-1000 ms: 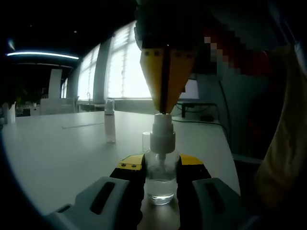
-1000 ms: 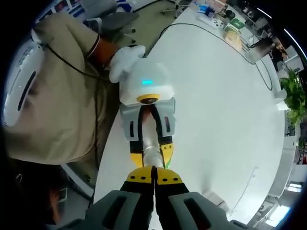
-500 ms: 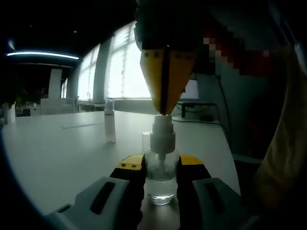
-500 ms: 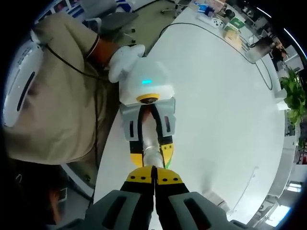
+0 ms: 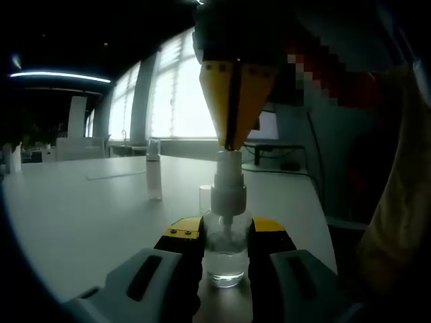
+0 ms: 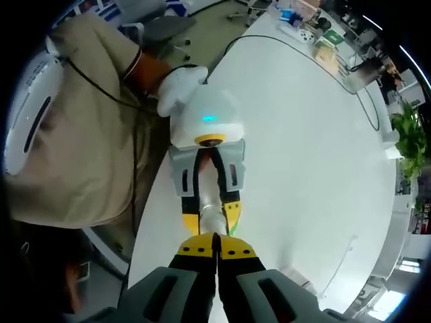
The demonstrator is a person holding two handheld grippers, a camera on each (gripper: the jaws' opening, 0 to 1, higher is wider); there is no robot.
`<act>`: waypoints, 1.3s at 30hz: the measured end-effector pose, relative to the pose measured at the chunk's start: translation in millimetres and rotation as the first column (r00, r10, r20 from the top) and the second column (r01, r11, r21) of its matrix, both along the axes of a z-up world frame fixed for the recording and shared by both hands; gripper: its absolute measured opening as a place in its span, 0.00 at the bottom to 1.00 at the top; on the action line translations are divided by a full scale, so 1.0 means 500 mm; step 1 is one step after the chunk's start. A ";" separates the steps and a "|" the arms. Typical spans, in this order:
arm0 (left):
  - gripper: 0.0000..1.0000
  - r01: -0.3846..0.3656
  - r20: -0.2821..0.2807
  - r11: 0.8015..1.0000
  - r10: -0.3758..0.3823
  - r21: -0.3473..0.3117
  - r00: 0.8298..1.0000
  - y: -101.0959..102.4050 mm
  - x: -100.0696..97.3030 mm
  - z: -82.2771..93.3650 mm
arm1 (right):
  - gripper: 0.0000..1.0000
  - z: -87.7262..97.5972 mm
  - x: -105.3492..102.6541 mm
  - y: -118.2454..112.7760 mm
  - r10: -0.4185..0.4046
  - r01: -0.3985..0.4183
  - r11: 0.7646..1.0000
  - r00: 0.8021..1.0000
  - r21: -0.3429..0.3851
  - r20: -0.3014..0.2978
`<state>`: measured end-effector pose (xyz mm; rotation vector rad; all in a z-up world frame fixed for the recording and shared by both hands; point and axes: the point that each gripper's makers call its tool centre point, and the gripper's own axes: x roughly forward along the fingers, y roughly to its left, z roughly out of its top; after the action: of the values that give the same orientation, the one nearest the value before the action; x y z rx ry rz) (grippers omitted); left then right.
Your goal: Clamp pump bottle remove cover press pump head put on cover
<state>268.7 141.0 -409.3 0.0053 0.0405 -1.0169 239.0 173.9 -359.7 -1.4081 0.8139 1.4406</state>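
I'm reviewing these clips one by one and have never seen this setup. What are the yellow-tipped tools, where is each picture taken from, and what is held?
A person holds two hand-held grippers, each carrying its own camera. The left gripper view looks along the left gripper, whose jaws clamp a small clear pump bottle standing on the white table. The right gripper comes down from above with its jaws closed, its tip at the white pump head. The right gripper view looks straight down on this. A slim clear bottle stands farther back.

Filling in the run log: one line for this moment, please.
left gripper: shut on pump bottle | right gripper: shut, tips at pump head | cover: on table
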 end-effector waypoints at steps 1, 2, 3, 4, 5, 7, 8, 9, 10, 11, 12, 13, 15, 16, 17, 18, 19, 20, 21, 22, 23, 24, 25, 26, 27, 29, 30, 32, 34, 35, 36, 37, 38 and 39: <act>0.16 0.000 0.000 1.000 0.000 0.000 1.000 0.000 0.000 0.000 | 0.00 0.000 0.000 0.000 0.002 -0.002 1.000 1.000 0.000 0.002; 0.16 0.000 0.000 1.000 0.000 0.000 1.000 0.000 0.000 0.000 | 0.00 0.000 0.001 0.000 0.002 -0.002 1.000 1.000 0.001 0.003; 0.16 0.001 0.001 1.000 -0.001 0.001 1.000 0.000 0.000 0.000 | 0.00 0.000 0.001 -0.001 0.002 -0.002 1.000 1.000 0.003 0.003; 0.16 0.000 0.001 1.000 0.000 0.001 1.000 0.000 0.000 0.000 | 0.00 0.000 0.001 0.000 0.004 -0.004 1.000 1.000 0.005 0.002; 0.16 0.000 0.000 1.000 0.000 0.000 1.000 0.000 0.001 0.000 | 0.00 0.001 0.001 0.000 0.002 -0.002 1.000 1.000 0.008 0.001; 0.16 0.000 0.001 1.000 0.000 0.001 1.000 0.000 0.002 -0.001 | 0.00 0.001 0.001 -0.001 0.004 -0.004 1.000 1.000 0.010 0.000; 0.16 0.000 0.001 1.000 0.000 0.001 1.000 0.000 0.001 -0.001 | 0.00 0.001 0.001 -0.001 0.004 -0.004 1.000 1.000 0.011 -0.001; 0.16 0.001 0.000 1.000 -0.001 0.001 1.000 0.000 0.001 -0.001 | 0.00 0.001 0.001 -0.001 0.002 -0.002 1.000 1.000 0.013 -0.002; 0.16 0.001 0.001 1.000 -0.001 0.001 1.000 0.000 0.001 -0.001 | 0.00 0.001 0.001 -0.001 0.002 -0.002 1.000 1.000 0.013 -0.003; 0.16 0.001 0.001 1.000 -0.001 0.001 1.000 0.001 0.002 -0.001 | 0.00 0.001 0.001 -0.001 0.003 -0.003 1.000 1.000 0.013 -0.004; 0.16 0.001 0.001 1.000 -0.001 0.001 1.000 0.000 0.001 -0.001 | 0.00 0.001 0.001 -0.001 0.002 -0.002 1.000 1.000 0.013 -0.005; 0.16 0.001 0.001 1.000 -0.001 0.001 1.000 0.000 0.001 -0.001 | 0.00 0.001 0.001 -0.001 0.003 -0.003 1.000 1.000 0.013 -0.006; 0.16 0.001 0.001 1.000 -0.001 0.001 1.000 0.000 0.000 -0.001 | 0.00 0.001 0.001 0.000 0.001 -0.001 1.000 1.000 0.014 -0.006; 0.16 0.001 0.001 1.000 -0.001 0.001 1.000 0.000 0.000 -0.001 | 0.00 0.000 0.001 0.000 0.000 0.000 1.000 1.000 0.014 -0.007; 0.16 0.001 0.001 1.000 -0.001 0.001 1.000 0.000 0.000 -0.001 | 0.00 0.000 0.001 0.000 -0.001 0.001 1.000 1.000 0.014 -0.007; 0.16 0.000 0.002 1.000 0.000 0.001 1.000 0.000 0.001 -0.001 | 0.00 0.000 0.001 0.000 -0.001 0.001 1.000 1.000 0.014 -0.007; 0.16 0.001 0.002 1.000 -0.001 0.001 1.000 0.000 0.000 -0.001 | 0.00 0.000 0.002 0.000 -0.002 0.002 1.000 1.000 0.014 -0.007; 0.16 0.001 0.002 1.000 -0.001 0.001 1.000 0.000 0.000 -0.001 | 0.00 0.000 0.002 0.000 -0.002 0.002 1.000 1.000 0.014 -0.007; 0.16 0.000 0.002 1.000 0.000 0.001 1.000 0.000 0.000 -0.001 | 0.00 0.000 0.002 0.000 -0.002 0.002 1.000 1.000 0.014 -0.008; 0.16 0.000 0.002 1.000 0.000 0.001 1.000 0.000 0.000 -0.001 | 0.00 0.000 0.002 0.000 -0.002 0.002 1.000 1.000 0.014 -0.007; 0.16 0.000 0.001 1.000 0.000 0.001 1.000 0.000 0.000 -0.001 | 0.00 0.000 0.002 0.000 -0.002 0.003 1.000 1.000 0.014 -0.007; 0.16 0.001 0.002 1.000 -0.001 0.001 1.000 0.000 0.000 -0.001 | 0.00 0.000 0.002 0.000 0.000 0.001 1.000 1.000 0.012 -0.005; 0.16 0.001 0.002 1.000 -0.001 0.002 1.000 0.000 0.000 -0.001 | 0.00 0.000 0.001 0.000 0.002 -0.002 1.000 1.000 0.010 -0.003; 0.16 0.001 0.002 1.000 -0.001 0.001 1.000 0.000 -0.001 0.000 | 0.00 0.000 0.002 0.001 0.002 -0.002 1.000 1.000 0.009 -0.002; 0.16 0.001 0.003 1.000 -0.001 0.002 1.000 0.000 -0.001 0.000 | 0.00 0.000 0.002 0.000 0.003 -0.003 1.000 1.000 0.008 -0.001; 0.16 0.001 0.002 1.000 -0.001 0.002 1.000 0.000 -0.001 0.000 | 0.00 0.000 0.002 0.000 0.000 0.000 1.000 1.000 0.009 -0.002; 0.16 0.001 0.003 1.000 -0.001 0.002 1.000 -0.001 -0.001 0.000 | 0.00 0.000 0.002 0.000 0.000 0.000 1.000 1.000 0.010 -0.002; 0.16 0.000 0.003 1.000 0.000 0.002 1.000 0.000 -0.001 0.000 | 0.00 0.000 0.002 0.000 -0.003 0.003 1.000 1.000 0.012 -0.003; 0.16 0.000 0.004 1.000 0.000 0.003 1.000 -0.001 -0.001 0.000 | 0.00 0.000 0.001 0.000 -0.003 0.003 1.000 1.000 0.014 -0.003; 0.16 0.000 0.003 1.000 0.000 0.002 1.000 -0.001 -0.002 0.000 | 0.00 0.000 0.001 0.000 -0.006 0.006 1.000 1.000 0.014 -0.002; 0.16 0.001 0.003 1.000 -0.001 0.003 1.000 -0.002 -0.002 0.000 | 0.00 0.000 0.001 -0.001 -0.003 0.003 1.000 1.000 0.014 0.000; 0.16 0.001 0.005 1.000 -0.001 0.003 1.000 -0.002 -0.003 0.000 | 0.00 -0.004 0.000 -0.001 0.000 0.000 1.000 1.000 0.014 0.001; 0.16 0.001 0.005 1.000 -0.001 0.004 1.000 -0.002 -0.003 0.000 | 0.00 -0.006 0.001 -0.001 0.000 0.000 1.000 1.000 0.013 0.000; 0.16 0.001 0.004 1.000 -0.001 0.003 1.000 -0.002 -0.003 0.000 | 0.00 -0.007 0.001 -0.001 -0.005 0.005 1.000 1.000 0.014 -0.003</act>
<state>267.2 139.9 -409.4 0.0100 0.0385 -1.0175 239.5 173.6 -362.9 -1.3929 0.8073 1.4429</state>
